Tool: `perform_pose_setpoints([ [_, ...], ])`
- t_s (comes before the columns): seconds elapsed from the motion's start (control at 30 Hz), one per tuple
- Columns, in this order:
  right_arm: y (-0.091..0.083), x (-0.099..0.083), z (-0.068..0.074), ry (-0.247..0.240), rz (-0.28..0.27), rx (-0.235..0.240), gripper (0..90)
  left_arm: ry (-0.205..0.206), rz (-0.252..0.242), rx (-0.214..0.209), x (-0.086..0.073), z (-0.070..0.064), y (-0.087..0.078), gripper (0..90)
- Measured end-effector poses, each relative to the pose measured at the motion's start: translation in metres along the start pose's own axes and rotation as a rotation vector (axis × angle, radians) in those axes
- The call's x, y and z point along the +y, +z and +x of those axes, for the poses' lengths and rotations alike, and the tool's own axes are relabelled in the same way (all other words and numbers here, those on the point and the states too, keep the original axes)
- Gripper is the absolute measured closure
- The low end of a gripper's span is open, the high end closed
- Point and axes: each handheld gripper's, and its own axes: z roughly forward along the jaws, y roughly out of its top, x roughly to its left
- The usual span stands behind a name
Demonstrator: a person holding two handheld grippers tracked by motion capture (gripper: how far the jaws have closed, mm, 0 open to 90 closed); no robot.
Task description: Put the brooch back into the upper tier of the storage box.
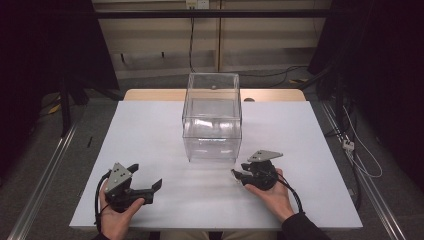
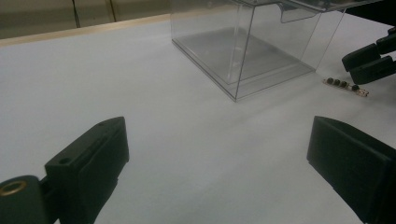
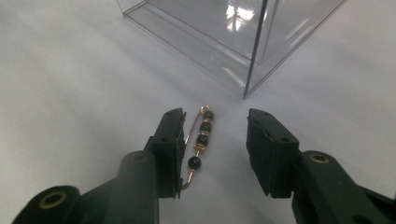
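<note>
A gold beaded pin lay on the white bench near the corner of a clear plastic box. The right gripper straddled the pin, jaws apart, not gripping it. The left gripper, jaws wide apart, held nothing.

A box stands mid-tabletop; a beaded pin lies at its five o'clock corner, near the right gripper.

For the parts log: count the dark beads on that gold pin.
4, in a row along the gold pin lying on the table between the right claw jaws, nearest its left jaw. None looks hidden.
</note>
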Motion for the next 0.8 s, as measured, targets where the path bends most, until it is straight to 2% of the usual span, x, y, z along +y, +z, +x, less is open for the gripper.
perform_pose_setpoints([
  [0.37, 0.0073, -0.0008, 0.0062, -0.015, 0.025, 0.012, 63.6, 0.0, 0.006, 0.008, -0.0001, -0.0001, -0.0004, 5.4],
  [0.43, 0.0089, -0.0012, 0.008, -0.017, 0.043, 0.015, 65.6, 0.0, 0.006, 0.01, -0.0002, 0.0002, -0.0003, 5.4],
  [0.5, 0.0092, -0.0016, 0.009, -0.034, 0.044, -0.006, 69.4, -0.002, 0.005, 0.01, -0.0002, 0.0003, -0.0004, 5.4],
  [0.73, 0.009, -0.0024, 0.0088, -0.008, 0.043, -0.021, 74.3, -0.007, 0.006, 0.012, -0.0005, 0.0003, -0.0008, 5.4],
  [0.8, 0.0077, -0.0018, 0.0071, 0.014, 0.055, -0.017, 77.5, -0.007, 0.006, 0.013, -0.0006, 0.0004, -0.0012, 5.5],
])
